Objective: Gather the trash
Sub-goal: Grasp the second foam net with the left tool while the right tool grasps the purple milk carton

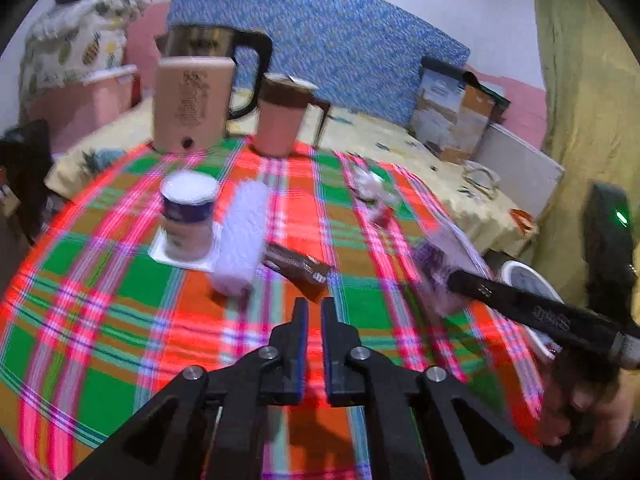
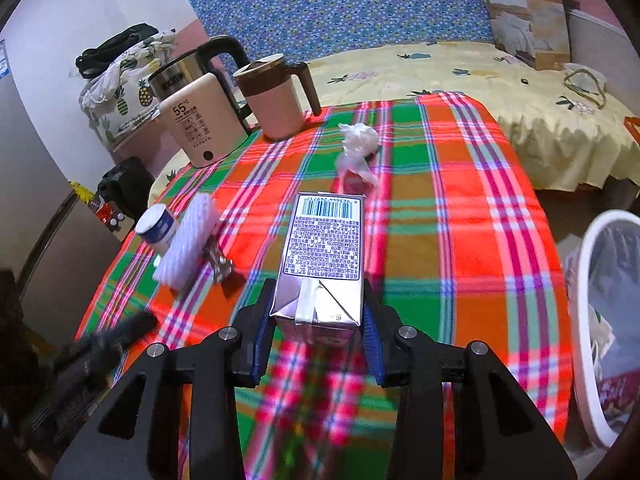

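Observation:
My right gripper is shut on a silver and purple drink carton and holds it above the plaid tablecloth. The carton also shows in the left wrist view, at the table's right edge. My left gripper is nearly shut and empty, just short of a brown wrapper. A white foam sleeve, a small white jar and crumpled white plastic lie on the cloth. A white trash bin stands to the right of the table.
A beige kettle and a pink mug stand at the table's far side. A bed with a yellow sheet lies behind, with a cardboard box on it.

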The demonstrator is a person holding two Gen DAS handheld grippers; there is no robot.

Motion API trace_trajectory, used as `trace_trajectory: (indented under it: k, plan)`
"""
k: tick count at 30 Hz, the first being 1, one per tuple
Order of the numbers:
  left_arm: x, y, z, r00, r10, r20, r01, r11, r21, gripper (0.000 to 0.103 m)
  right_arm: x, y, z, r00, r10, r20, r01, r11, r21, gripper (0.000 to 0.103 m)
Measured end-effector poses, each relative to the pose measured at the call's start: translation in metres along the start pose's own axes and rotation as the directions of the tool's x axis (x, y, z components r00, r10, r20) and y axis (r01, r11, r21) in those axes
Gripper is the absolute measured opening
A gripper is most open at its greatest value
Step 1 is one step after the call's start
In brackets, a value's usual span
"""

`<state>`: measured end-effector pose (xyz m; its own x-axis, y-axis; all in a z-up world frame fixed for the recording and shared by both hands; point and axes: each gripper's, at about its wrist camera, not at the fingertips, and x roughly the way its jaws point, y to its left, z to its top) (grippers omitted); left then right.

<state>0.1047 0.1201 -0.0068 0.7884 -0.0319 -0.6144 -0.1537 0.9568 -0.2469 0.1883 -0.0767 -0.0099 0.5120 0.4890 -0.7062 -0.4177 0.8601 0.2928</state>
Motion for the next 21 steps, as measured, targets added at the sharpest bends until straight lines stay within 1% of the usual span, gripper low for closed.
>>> trace_trajectory:
  k: [1, 2, 4, 6, 8, 13, 18, 20, 21]
  plan:
    - [0.002, 0.004, 0.002, 1.000, 0.020, 0.012, -0.020, 1.000, 0.000, 0.018, -0.001, -0.002, -0.002, 1.000, 0.000, -0.001, 0.000, 1.000, 0.004, 0.040]
    - [0.004, 0.007, 0.005, 0.999, 0.038, 0.013, -0.038, 0.999, -0.005, 0.022, -0.003, -0.004, -0.004, 1.000, 0.000, -0.001, 0.000, 1.000, 0.007, 0.040]
    - [0.011, 0.014, 0.011, 0.998, 0.064, 0.010, -0.064, 0.998, -0.001, 0.039, -0.005, -0.009, -0.007, 1.000, 0.001, 0.000, -0.001, 1.000, 0.016, 0.040]
    - [0.022, 0.019, 0.017, 0.996, 0.085, -0.001, -0.085, 0.996, 0.020, 0.046, -0.007, -0.011, -0.009, 1.000, -0.001, 0.002, 0.001, 1.000, 0.023, 0.040]
    - [0.032, 0.025, 0.021, 0.992, 0.122, -0.017, -0.121, 0.992, 0.023, 0.046, -0.008, -0.014, -0.010, 1.000, -0.002, 0.003, 0.001, 1.000, 0.029, 0.040]
    - [0.057, 0.039, 0.026, 0.985, 0.157, -0.066, -0.157, 0.988, 0.009, 0.046, -0.007, -0.019, -0.013, 1.000, -0.004, 0.002, 0.004, 0.999, 0.038, 0.040]
    - [0.074, 0.044, 0.026, 0.984, 0.127, -0.128, -0.131, 0.991, -0.024, 0.046, -0.007, -0.021, -0.018, 1.000, -0.003, -0.005, 0.003, 0.999, 0.043, 0.040]
    - [0.079, 0.047, 0.025, 0.981, 0.119, -0.152, -0.127, 0.991, -0.042, 0.033, -0.008, -0.021, -0.020, 1.000, -0.003, -0.005, 0.003, 0.999, 0.044, 0.040]
    - [0.079, 0.049, 0.025, 0.981, 0.120, -0.152, -0.129, 0.990, -0.051, 0.028, -0.008, -0.021, -0.021, 1.000, -0.003, -0.005, 0.004, 0.999, 0.045, 0.040]
